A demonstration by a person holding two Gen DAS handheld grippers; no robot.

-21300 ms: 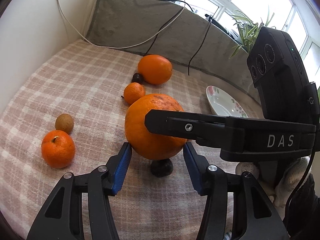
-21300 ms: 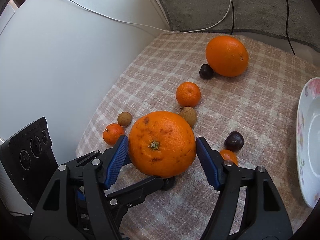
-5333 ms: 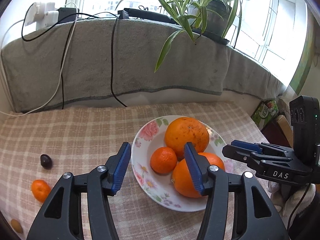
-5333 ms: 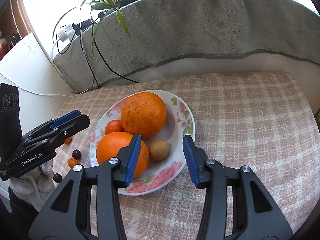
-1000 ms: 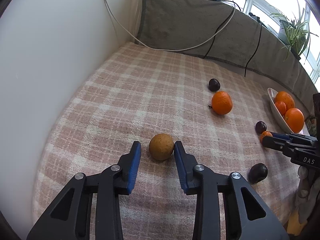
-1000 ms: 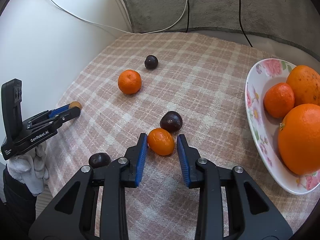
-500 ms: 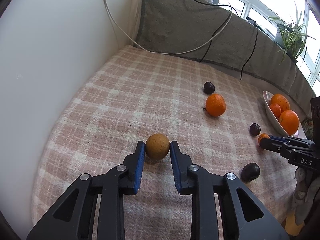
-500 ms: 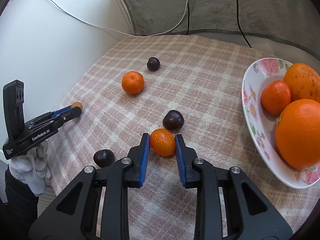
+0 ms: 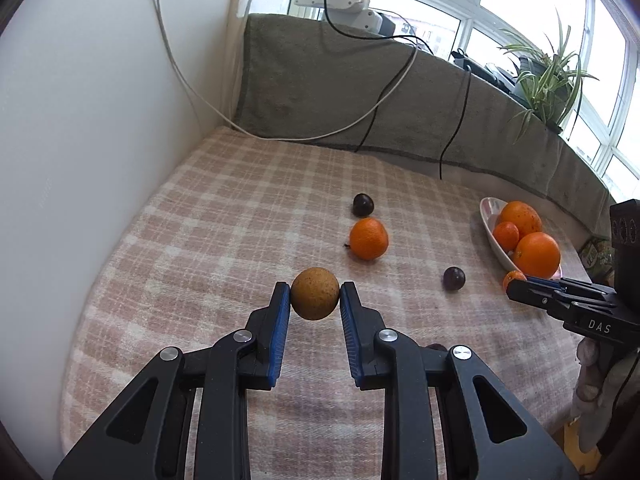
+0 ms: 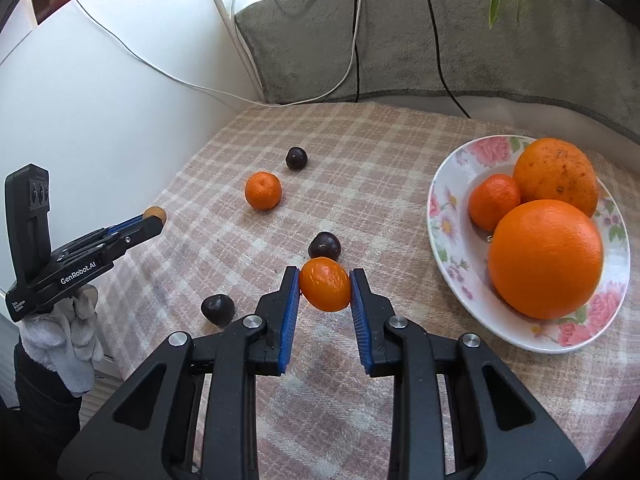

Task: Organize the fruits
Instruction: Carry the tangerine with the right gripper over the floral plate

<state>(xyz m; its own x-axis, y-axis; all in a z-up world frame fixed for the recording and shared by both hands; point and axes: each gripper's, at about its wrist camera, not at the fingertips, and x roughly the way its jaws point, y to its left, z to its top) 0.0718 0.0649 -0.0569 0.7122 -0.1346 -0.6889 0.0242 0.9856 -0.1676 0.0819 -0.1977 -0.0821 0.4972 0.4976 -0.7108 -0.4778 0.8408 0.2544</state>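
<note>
Left gripper [image 9: 315, 300] gripped a brown round fruit [image 9: 314, 298]; right gripper [image 10: 325, 290] gripped a small orange fruit [image 10: 325, 289] near the plate [image 10: 444, 216].

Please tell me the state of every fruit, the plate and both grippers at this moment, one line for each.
left gripper: shut on the brown fruit.
brown fruit: held between the fingers.
right gripper: shut on the small orange fruit.
small orange fruit: held between the fingers.
mandarin: loose on the cloth.
three dark fruits: loose on the cloth.
plate: holds two oranges and a mandarin.
</note>
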